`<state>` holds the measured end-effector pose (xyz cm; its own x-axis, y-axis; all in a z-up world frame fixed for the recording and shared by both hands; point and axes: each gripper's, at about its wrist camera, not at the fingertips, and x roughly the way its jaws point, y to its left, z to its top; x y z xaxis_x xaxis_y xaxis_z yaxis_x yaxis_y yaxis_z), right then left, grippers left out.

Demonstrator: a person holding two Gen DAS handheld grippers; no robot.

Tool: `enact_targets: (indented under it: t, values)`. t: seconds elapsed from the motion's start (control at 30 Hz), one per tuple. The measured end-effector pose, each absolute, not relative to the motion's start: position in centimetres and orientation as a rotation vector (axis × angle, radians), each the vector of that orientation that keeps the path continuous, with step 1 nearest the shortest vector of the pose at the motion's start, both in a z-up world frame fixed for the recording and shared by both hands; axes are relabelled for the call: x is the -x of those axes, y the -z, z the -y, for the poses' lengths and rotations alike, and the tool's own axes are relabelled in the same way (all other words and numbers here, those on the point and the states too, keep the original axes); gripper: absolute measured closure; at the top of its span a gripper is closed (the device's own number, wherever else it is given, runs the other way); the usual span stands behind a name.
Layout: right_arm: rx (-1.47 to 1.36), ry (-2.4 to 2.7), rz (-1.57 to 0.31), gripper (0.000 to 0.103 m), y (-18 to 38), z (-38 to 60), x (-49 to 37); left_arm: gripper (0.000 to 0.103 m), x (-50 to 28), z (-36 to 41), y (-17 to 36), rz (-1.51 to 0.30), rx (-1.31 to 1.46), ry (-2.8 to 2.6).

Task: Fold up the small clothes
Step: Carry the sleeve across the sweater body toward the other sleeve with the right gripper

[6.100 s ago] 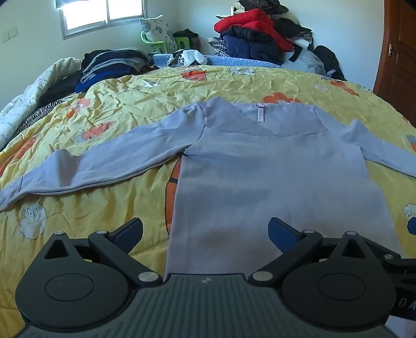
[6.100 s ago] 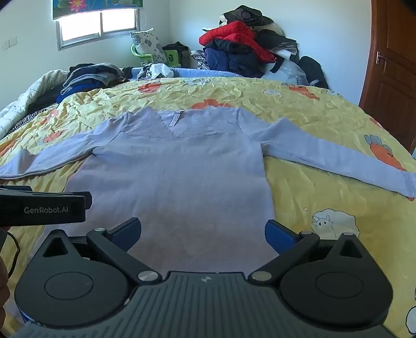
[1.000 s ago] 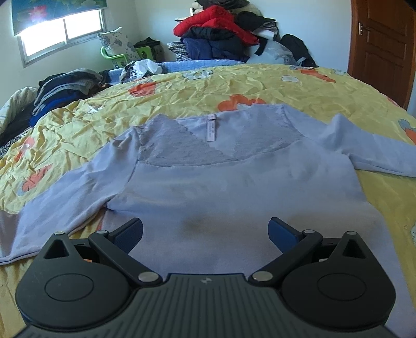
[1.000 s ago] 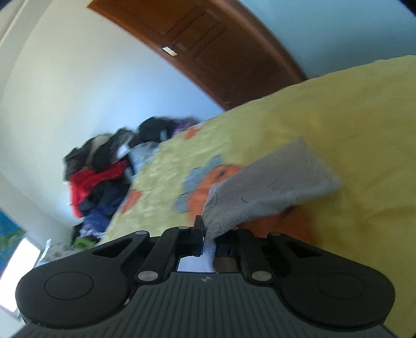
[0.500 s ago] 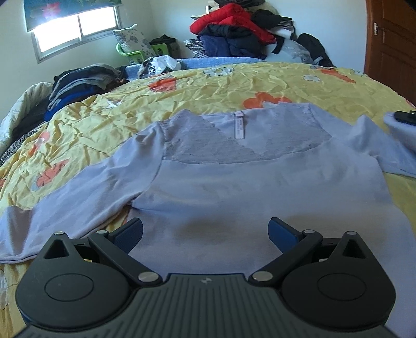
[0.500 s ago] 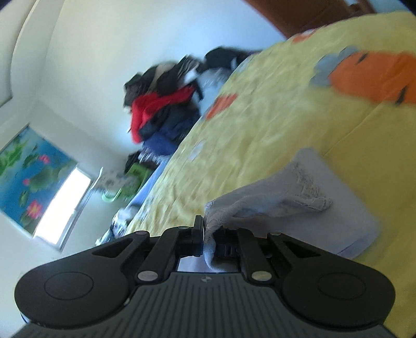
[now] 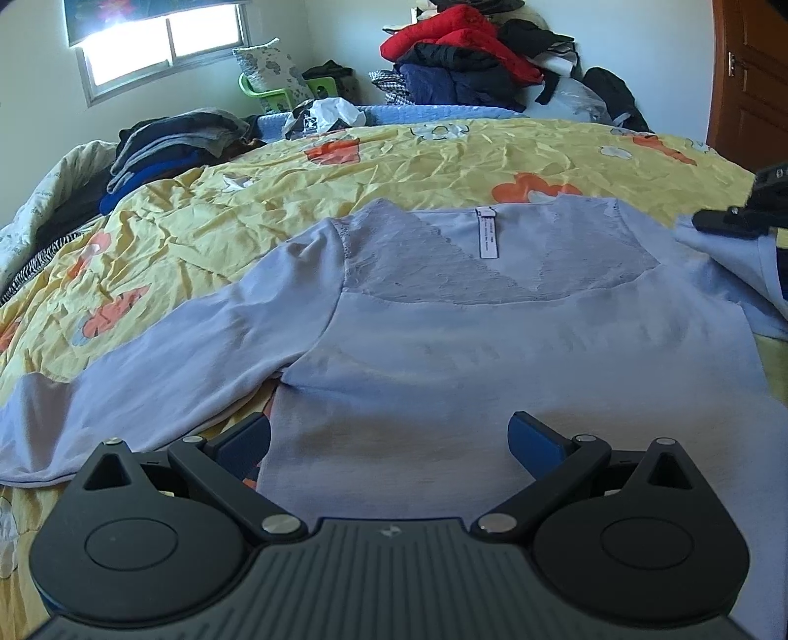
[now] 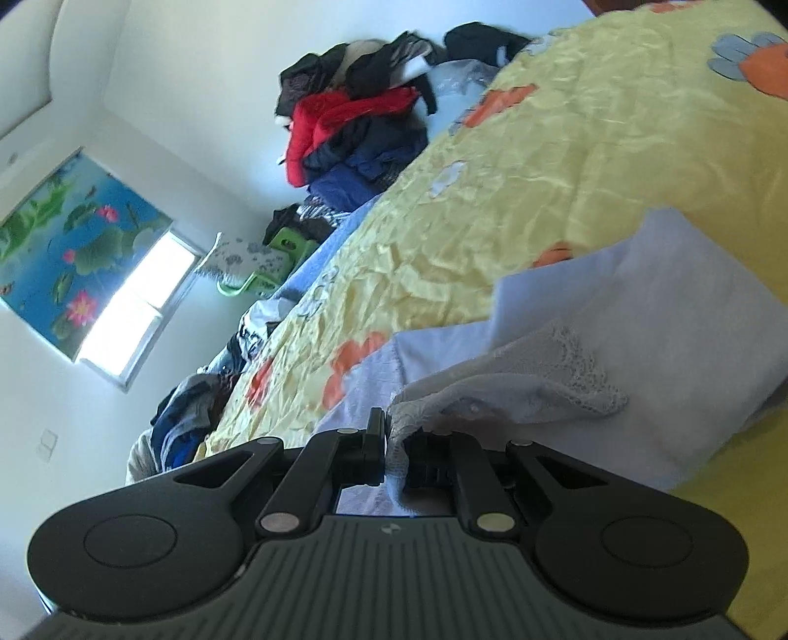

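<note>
One lavender top (image 7: pixel 517 354) on the bed, two sleeves: left one (image 7: pixel 147 364) spread flat, right one (image 8: pixel 615 344) folded over. One white neck label (image 7: pixel 486 231). One yellow bedspread (image 7: pixel 394 167). Two claws: left claw (image 7: pixel 389 438) near, right claw (image 8: pixel 396 443); the right one also shows at the far right edge of the left wrist view (image 7: pixel 753 207). Two clothes heaps: one dark stack (image 7: pixel 167 143) far left, one pile with a red jacket (image 7: pixel 473 54) far centre. One window (image 7: pixel 157 44), one lotus-print blind (image 8: pixel 64 236). One patterned pillow (image 7: pixel 268 64). One green plastic chair or basket (image 7: pixel 276 96), can't tell which. One brown door (image 7: pixel 753 83) far right.
</note>
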<state>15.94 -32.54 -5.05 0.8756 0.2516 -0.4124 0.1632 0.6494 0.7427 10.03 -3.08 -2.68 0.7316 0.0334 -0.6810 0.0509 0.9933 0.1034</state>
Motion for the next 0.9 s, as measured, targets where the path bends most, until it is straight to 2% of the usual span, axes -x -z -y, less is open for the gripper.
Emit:
enact_targets:
  t: [0.9]
  values:
    - [-0.694,-0.149,-0.603,0.091,3.8,19.5,-21.9,0.000,-9.4,-3.1,1.7,-0.722,-0.056,-0.085]
